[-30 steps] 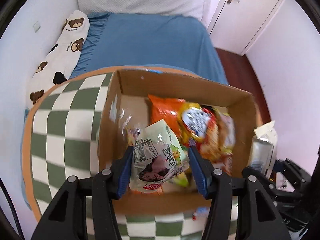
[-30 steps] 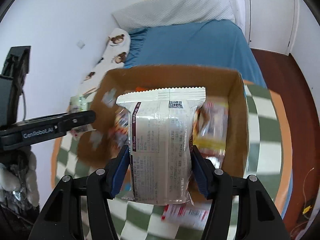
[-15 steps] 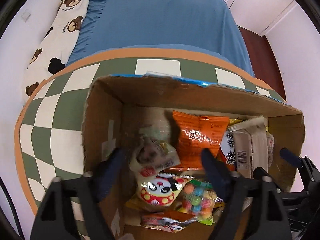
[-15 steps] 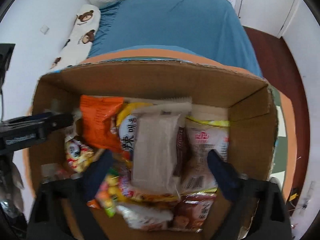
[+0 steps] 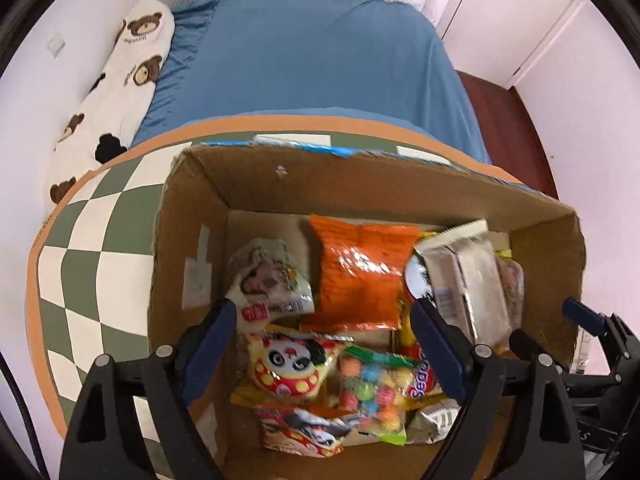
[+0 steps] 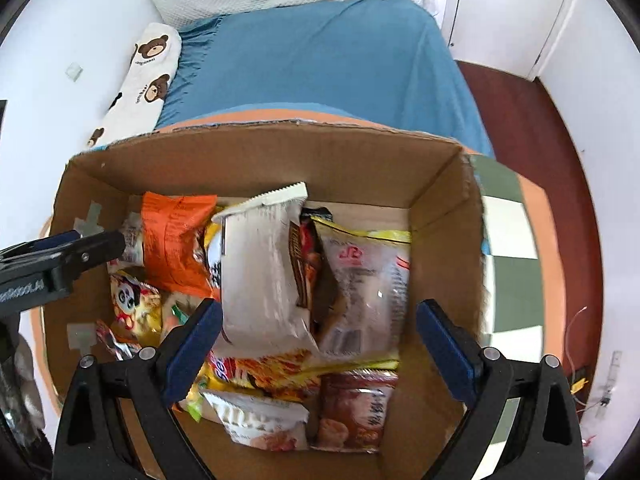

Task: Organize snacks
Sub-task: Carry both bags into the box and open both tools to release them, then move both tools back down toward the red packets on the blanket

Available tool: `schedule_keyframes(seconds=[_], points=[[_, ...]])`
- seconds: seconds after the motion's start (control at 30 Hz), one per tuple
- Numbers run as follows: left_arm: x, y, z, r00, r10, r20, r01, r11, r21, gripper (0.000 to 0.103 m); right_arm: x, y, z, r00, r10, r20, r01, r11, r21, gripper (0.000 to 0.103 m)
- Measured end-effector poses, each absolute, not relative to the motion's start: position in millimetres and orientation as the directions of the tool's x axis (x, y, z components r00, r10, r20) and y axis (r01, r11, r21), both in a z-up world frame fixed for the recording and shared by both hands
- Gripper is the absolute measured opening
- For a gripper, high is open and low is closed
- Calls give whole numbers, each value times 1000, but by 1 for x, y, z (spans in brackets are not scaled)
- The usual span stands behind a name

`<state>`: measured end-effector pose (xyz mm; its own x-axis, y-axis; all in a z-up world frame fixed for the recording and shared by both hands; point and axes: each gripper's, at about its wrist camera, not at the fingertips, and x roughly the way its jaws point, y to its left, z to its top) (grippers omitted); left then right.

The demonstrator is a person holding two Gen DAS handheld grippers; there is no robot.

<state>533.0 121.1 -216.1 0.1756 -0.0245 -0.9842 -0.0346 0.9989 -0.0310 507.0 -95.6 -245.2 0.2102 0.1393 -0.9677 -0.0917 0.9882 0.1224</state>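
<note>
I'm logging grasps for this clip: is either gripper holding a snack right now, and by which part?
Nothing is held. The left gripper and right gripper are both open above the snacks in the cardboard box.

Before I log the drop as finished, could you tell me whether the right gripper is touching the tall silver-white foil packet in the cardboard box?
Apart. In the right wrist view the right gripper is wide open, and the silver-white foil packet lies between its fingers with gaps on both sides.

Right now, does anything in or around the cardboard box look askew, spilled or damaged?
Nothing is spilled. The brown cardboard box has a ragged, torn top edge and tape patches on its left wall. Inside, the grey-white crimped packet leans tilted across other snacks rather than lying flat, beside the orange foil bag. Both grippers are open.
</note>
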Motion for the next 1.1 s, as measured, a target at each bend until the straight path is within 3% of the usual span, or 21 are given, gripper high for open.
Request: schedule_keyframes(seconds=[1.1], points=[[327, 95, -64, 579, 15, -815, 10, 1000, 26, 89, 310, -119, -80, 537, 180, -824, -123, 983, 134, 99]])
